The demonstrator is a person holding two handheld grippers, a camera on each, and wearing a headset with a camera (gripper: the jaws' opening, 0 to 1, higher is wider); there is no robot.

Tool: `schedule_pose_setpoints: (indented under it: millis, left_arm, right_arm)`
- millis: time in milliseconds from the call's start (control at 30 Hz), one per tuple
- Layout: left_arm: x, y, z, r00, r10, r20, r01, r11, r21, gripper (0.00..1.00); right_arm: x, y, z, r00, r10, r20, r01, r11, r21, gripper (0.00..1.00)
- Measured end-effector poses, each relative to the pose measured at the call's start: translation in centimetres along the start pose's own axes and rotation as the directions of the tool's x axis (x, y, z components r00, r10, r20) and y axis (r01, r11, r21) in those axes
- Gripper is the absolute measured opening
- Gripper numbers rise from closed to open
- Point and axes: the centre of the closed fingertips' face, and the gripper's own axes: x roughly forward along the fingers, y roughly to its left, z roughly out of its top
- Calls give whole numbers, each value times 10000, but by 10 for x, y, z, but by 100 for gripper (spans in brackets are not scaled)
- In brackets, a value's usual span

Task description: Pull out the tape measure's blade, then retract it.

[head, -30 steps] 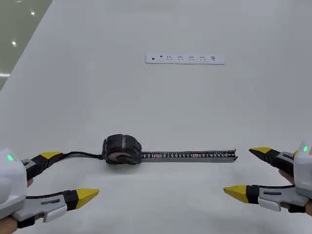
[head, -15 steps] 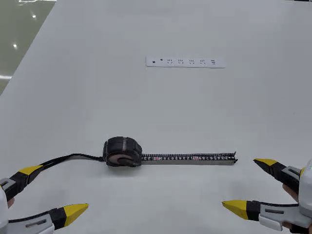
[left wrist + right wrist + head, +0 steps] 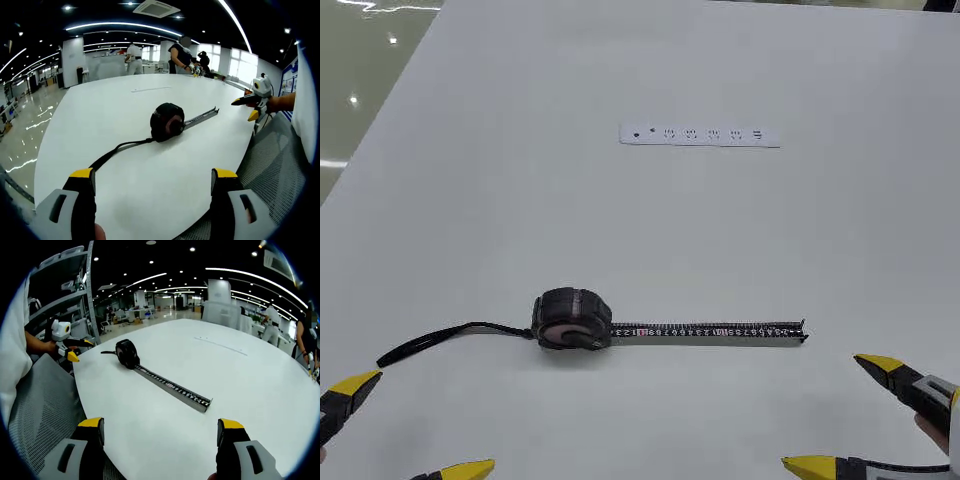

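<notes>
A black tape measure (image 3: 571,321) is seen lying on a big white table (image 3: 620,220), near the front edge. Its blade (image 3: 710,332) is pulled out and lies flat on the table, going from the case off to the right. A small hook (image 3: 803,330) is seen at the far end of the blade. A black strap (image 3: 430,340) trails from the other side of the case toward the left.

In the head view, a white power strip (image 3: 700,134) is seen farther back on the table, well apart from the tape measure. The left gripper (image 3: 415,425) is seen at the bottom left corner and the right gripper (image 3: 840,413) at the bottom right. Both are held near the table edge, apart from the tape measure and touching nothing.

In the left gripper view, the round side of the case is seen from close by, with the strap coming toward the camera. Some people (image 3: 180,52) are seen standing behind the far end of the table. A grey mesh chair (image 3: 270,160) is seen at the right.

In the right gripper view, the blade is seen from its hook end, and its number marks can be made out. Grey shelves (image 3: 60,295) are seen at the left.

One tape measure, one blade, one strap and one power strip are counted. Two grippers are counted, each with two yellow-tipped fingers (image 3: 82,200), so four yellow tips in all. The fingers of both grippers are spread wide, and nothing is held between them.
</notes>
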Motion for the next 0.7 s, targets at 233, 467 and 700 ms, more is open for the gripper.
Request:
schedule_pose_setpoints:
  millis: [233,467,700]
  left_arm:
    - [-5,-3,-7,10000,32,-42,-33,9999,-156,99]
    - [-8,-3,-7,10000,31,14,-30,9996,-279,99]
    - [-8,-4,-7,10000,-9,-57,8,9998,-190,98]
  right_arm:
    - [-2,4,-3,10000,26,83,-28,9997,222,99]
    - [-7,4,-6,10000,-28,34,27,9996,267,99]
    - [-7,2,-8,10000,-71,-48,72,9999,140,99]
